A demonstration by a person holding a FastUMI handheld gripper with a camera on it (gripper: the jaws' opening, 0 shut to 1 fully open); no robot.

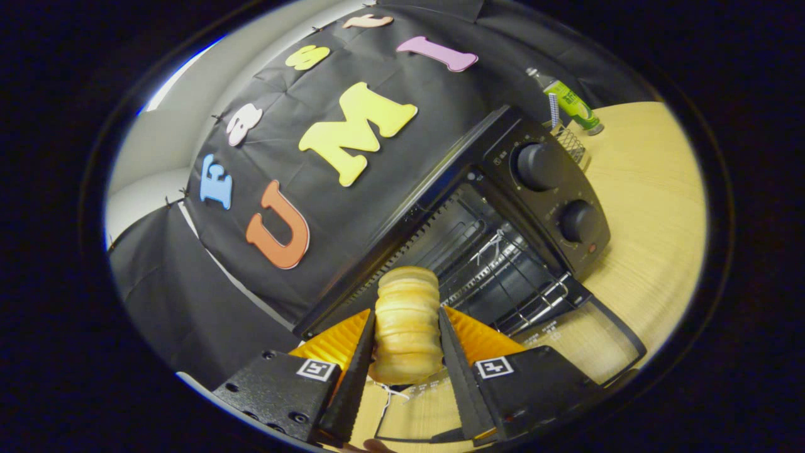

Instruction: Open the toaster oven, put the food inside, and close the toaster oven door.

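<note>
Two fingers of the gripper (407,352) are clamped on the bread roll (407,324), one on each side. Its long axis runs forward toward the toaster oven (503,220) cavity. The glass door (585,343) lies folded down on the wooden table (648,207), leaving the opening and wire rack (503,270) unobstructed just ahead. A green bottle (569,100) stands beyond the oven.

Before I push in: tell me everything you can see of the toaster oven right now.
The toaster oven is a black, metal-looking box on the wooden table, backed against the booth wall. Its glass door is dropped fully open, lying flat toward the hand-held gripper. Inside, a wire rack sits bare. Two round knobs are stacked on its control panel. The bread pinched between the fingers hovers at the opening, above the door.
</note>
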